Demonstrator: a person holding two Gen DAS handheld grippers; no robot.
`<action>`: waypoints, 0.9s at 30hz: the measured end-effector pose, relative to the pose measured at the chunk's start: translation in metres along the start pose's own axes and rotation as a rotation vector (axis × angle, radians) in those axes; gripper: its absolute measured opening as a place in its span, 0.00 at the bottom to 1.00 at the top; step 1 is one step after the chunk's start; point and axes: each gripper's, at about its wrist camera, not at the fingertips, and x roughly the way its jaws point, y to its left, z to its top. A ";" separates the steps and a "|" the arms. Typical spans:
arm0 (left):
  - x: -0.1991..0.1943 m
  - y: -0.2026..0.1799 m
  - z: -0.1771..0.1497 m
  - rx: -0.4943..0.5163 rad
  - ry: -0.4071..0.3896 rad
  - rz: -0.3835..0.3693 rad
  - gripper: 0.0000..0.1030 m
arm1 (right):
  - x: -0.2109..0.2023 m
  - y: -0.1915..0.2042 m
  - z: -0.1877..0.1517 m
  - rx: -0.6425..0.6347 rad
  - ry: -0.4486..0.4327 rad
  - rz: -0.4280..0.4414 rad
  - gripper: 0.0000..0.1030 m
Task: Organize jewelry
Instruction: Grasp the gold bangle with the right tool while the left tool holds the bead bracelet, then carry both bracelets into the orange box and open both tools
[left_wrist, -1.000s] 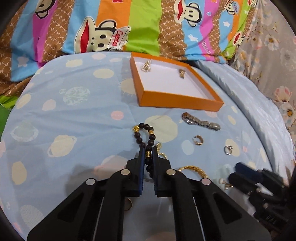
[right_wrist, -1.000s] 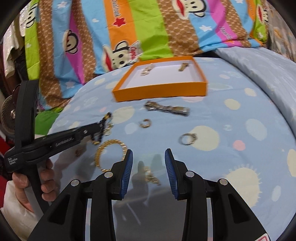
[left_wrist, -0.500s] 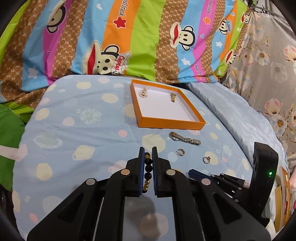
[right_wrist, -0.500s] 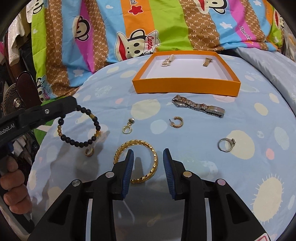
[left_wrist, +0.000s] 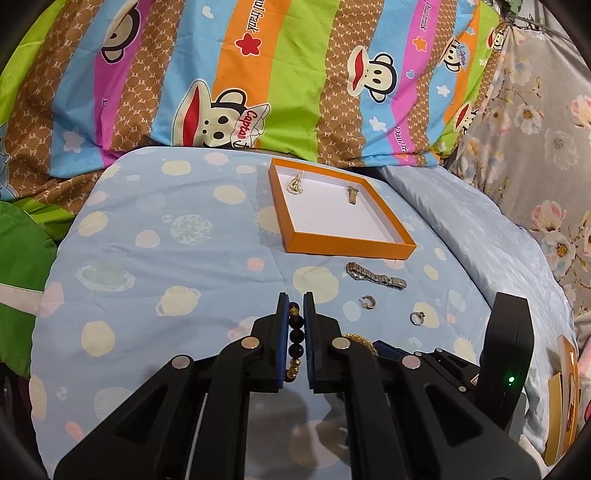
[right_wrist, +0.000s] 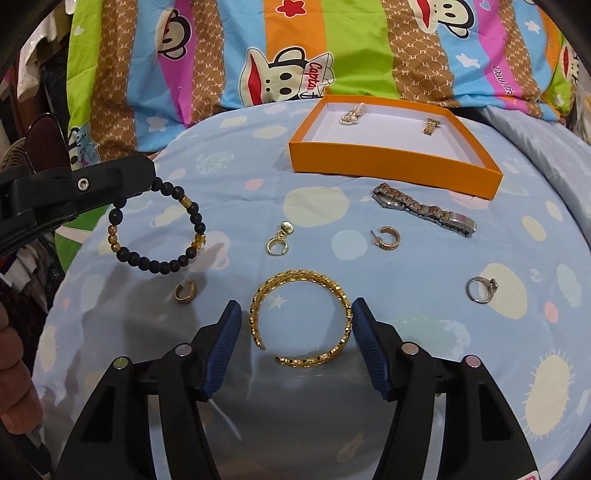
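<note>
My left gripper (left_wrist: 296, 302) is shut on a black bead bracelet (left_wrist: 296, 336) with gold beads and holds it above the bed; it hangs at the left in the right wrist view (right_wrist: 159, 229). My right gripper (right_wrist: 295, 314) is open, its jaws either side of a gold cuff bracelet (right_wrist: 301, 317) lying on the blue sheet. An orange tray (right_wrist: 391, 166) at the back holds a pearl piece (right_wrist: 352, 114) and a small gold piece (right_wrist: 430, 127). The tray also shows in the left wrist view (left_wrist: 347, 245).
On the sheet lie a silver watch band (right_wrist: 424, 212), a hoop earring (right_wrist: 386, 238), a silver ring (right_wrist: 482, 290), a gold pendant earring (right_wrist: 279, 240) and a gold ring (right_wrist: 184, 291). A striped cartoon quilt (right_wrist: 295, 55) rises behind the tray.
My left gripper has lifted the bead bracelet off the sheet and pulled back. My right gripper has opened wider and moved over the gold cuff bracelet.
</note>
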 end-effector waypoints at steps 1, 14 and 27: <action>0.001 0.000 0.000 -0.002 0.002 -0.002 0.07 | 0.000 -0.001 0.000 0.005 -0.001 0.003 0.54; 0.003 -0.003 0.008 0.015 0.003 -0.008 0.07 | -0.030 -0.028 0.014 0.078 -0.085 0.004 0.53; 0.035 -0.030 0.083 0.114 -0.079 -0.019 0.07 | -0.043 -0.098 0.098 0.117 -0.219 -0.030 0.53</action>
